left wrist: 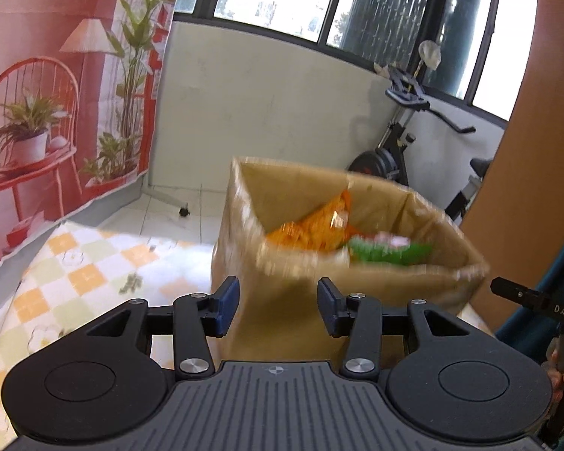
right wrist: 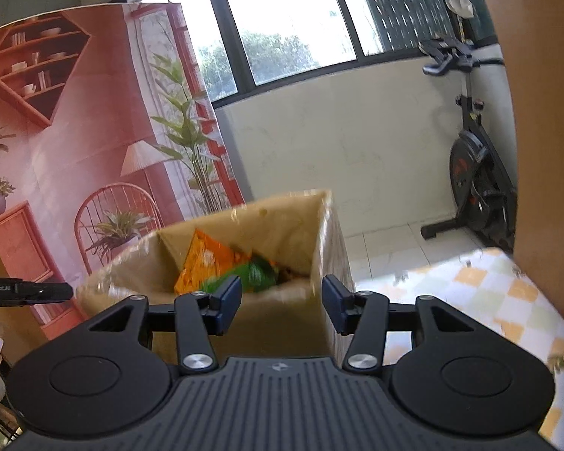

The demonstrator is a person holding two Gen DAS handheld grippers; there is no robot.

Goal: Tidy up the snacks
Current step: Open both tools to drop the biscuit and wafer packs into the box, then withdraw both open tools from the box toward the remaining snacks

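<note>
An open cardboard box [left wrist: 293, 188] stands on the checked tablecloth, blurred by motion. Inside it lie an orange snack bag [left wrist: 312, 231] and a green snack bag [left wrist: 387, 251] with something pink on it. My left gripper [left wrist: 279, 306] is open just in front of the box's near wall, with nothing held between its blue pads. In the right wrist view the same box [right wrist: 282, 218] holds the orange bag [right wrist: 203, 259] and the green bag [right wrist: 257, 274]. My right gripper [right wrist: 282, 306] is open and holds nothing, close to the box's near right corner.
The checked tablecloth [left wrist: 86, 274] spreads left of the box and also right of it [right wrist: 507, 300]. A printed room backdrop [left wrist: 56, 94] hangs behind. An exercise bike [right wrist: 477, 188] stands on the tiled floor. A brown panel [left wrist: 526, 150] rises at the right.
</note>
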